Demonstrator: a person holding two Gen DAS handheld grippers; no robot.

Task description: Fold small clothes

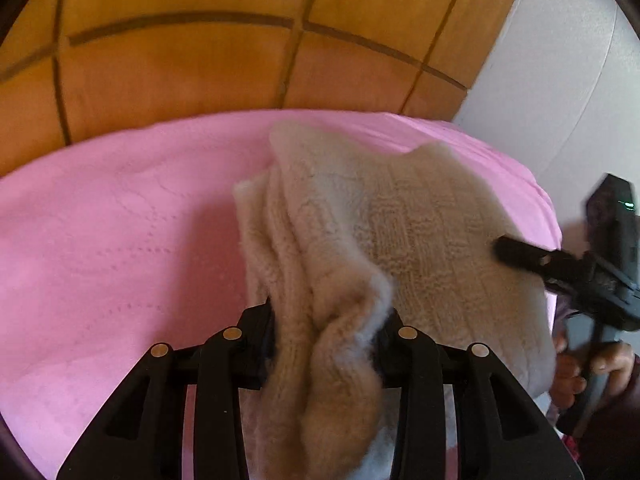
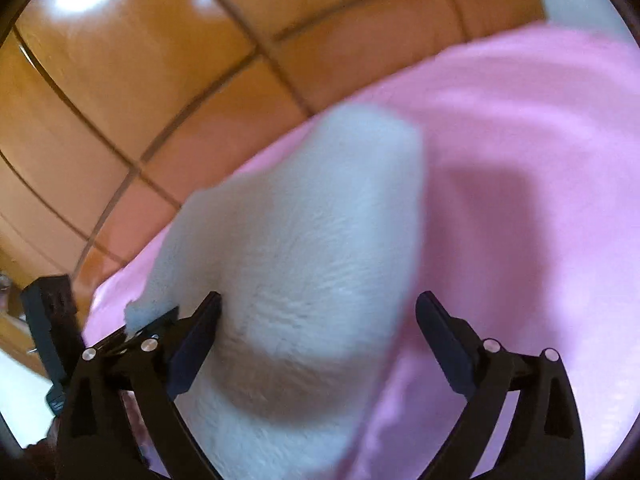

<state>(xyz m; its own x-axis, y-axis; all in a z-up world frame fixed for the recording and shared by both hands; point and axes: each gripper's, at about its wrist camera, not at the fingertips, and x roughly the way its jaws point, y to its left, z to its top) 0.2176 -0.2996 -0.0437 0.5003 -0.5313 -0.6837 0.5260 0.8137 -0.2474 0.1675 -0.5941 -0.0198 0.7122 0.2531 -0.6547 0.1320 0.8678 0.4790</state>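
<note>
Against wood panels [image 1: 180,64] (pink blanket [image 1: 100,240]).

The knitted garment [image 1: 360,232] is cream-beige with a ribbed, textured weave, paler white in the right wrist view [image 2: 304,240]. It lies on a plain pink cover [image 1: 100,240] bearing faint dotted lines. Behind stand orange-brown wooden panels [image 1: 180,68] with dark seams, and both grippers [image 1: 326,320] [image 2: 318,312] are black.

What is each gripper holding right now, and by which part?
The left gripper is shut on a bunched edge of the beige knit garment. The right gripper is open, its fingers straddling the fabric without clamping it.
</note>
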